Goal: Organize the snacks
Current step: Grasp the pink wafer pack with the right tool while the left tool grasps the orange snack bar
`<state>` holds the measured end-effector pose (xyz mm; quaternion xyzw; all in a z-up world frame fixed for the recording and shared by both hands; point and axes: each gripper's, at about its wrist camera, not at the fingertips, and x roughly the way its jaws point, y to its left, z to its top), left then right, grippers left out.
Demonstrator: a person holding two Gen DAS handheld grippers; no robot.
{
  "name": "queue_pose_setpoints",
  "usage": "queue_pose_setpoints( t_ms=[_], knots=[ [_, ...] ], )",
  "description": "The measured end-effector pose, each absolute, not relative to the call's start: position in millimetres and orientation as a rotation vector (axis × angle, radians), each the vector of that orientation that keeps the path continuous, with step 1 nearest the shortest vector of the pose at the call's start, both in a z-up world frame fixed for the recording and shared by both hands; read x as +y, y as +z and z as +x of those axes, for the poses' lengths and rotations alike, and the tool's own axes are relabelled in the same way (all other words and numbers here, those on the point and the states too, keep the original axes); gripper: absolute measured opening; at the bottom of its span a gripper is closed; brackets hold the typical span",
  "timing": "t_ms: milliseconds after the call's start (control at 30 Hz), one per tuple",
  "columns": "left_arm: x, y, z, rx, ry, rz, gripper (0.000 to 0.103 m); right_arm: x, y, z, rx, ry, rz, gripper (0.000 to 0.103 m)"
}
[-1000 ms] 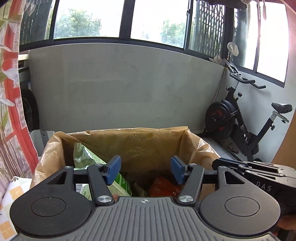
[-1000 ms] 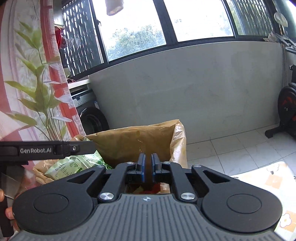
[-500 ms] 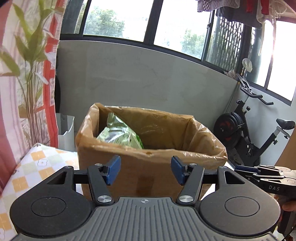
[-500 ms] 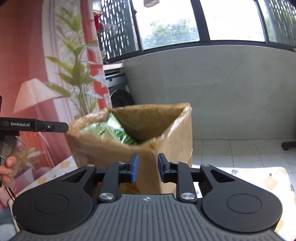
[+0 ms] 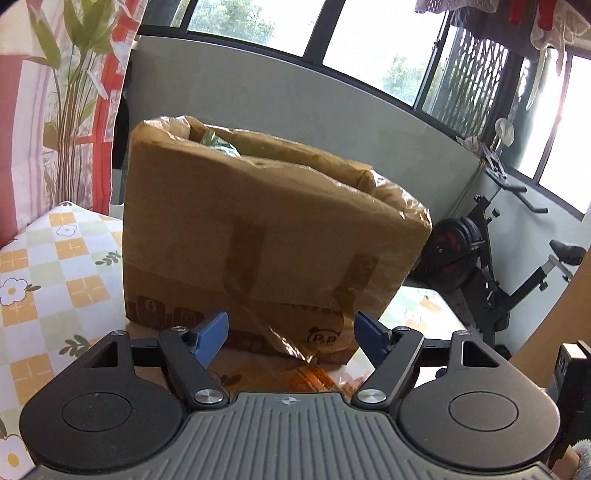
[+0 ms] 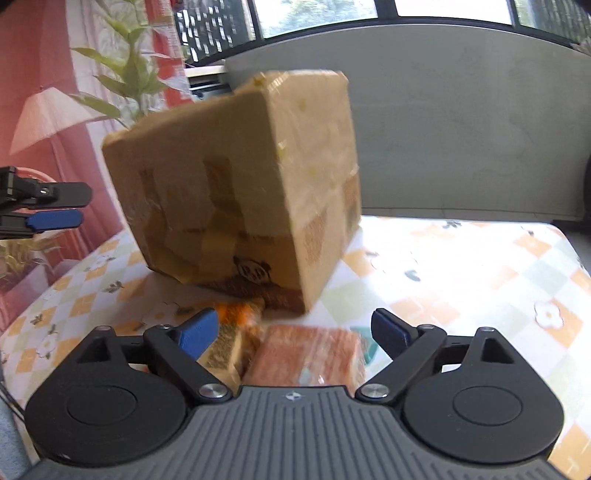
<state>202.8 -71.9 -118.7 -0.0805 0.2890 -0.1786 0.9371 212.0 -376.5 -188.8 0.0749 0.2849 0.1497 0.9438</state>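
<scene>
Your right gripper (image 6: 293,334), jaws just opened wide, empty: orange-brown soft snack packet (image 6: 308,356) lies just below and between them, before brown cardboard box (image 6: 236,184). Light, crinkly, crushable; pinch flat sides gently. Left gripper (image 5: 290,334) wide, empty.

A table covered by a checkered tablecloth (image 5: 55,266) printed with orange and pale green squares and small white flowers fills the foreground. Left of the table hangs a red and pink curtain (image 5: 33,110) patterned with green leaves and a lampshade (image 6: 48,118). Behind the table runs a low grey wall (image 5: 295,110), topped by dark-framed windows (image 5: 369,33) with trees outside and a metal lattice grille (image 5: 469,88) to the right. An exercise bike (image 5: 491,266) stands on the floor right of the table, against that wall. Clothes hang (image 5: 517,22) above the bike near the window top.
</scene>
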Motion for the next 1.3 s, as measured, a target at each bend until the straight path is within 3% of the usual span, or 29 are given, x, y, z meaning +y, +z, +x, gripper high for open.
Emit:
queue_pose_setpoints(
  t_ms=[267, 433, 667, 1300],
  knots=[
    [-81, -136, 199, 0.635, -0.339, -0.084, 0.077, -362, -222, 212, 0.624, 0.26, 0.063, 0.091],
    [-82, -145, 198, 0.663, -0.323, -0.098, 0.077, -362, -229, 207, 0.592, 0.255, 0.082, 0.078],
    [-90, -160, 205, 0.747, -0.317, -0.107, 0.076, -365, -232, 194, 0.529, 0.253, 0.099, 0.074],
    [-162, -195, 225, 0.8, -0.362, -0.015, 0.072, -386, -230, 178, 0.409, 0.115, 0.209, 0.073]
  ],
)
